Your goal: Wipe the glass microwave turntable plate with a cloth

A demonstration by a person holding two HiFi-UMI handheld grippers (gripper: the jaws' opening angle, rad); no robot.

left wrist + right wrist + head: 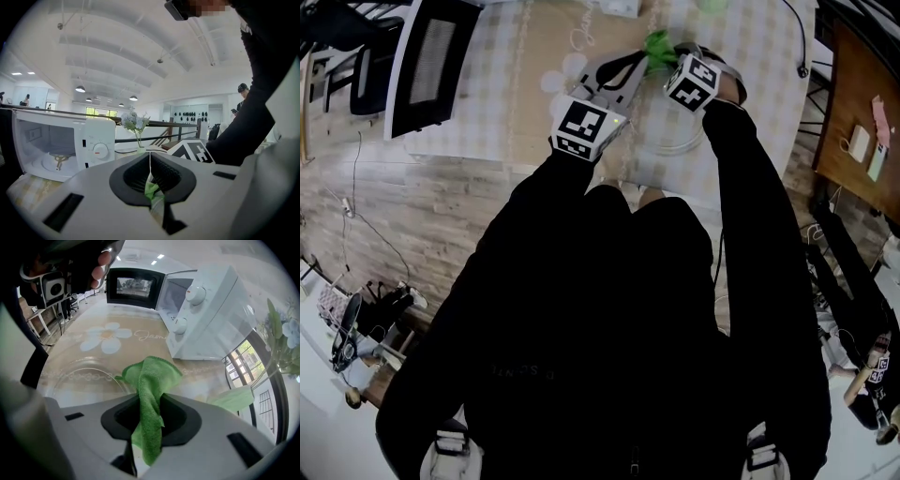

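**Cloth pinched above the turntable plate; wiping seemingly not yet begun.**
The right gripper [149,409] is clamped on the green cloth [151,378]. The left gripper [151,177], its jaws together, nips a green sliver, apparently the same cloth. The round glass plate [82,379] lies flat on the table, ahead of, below and left of the right jaws, so it is nearer that gripper. The tablecloth script [150,336] reads "Jasm…".
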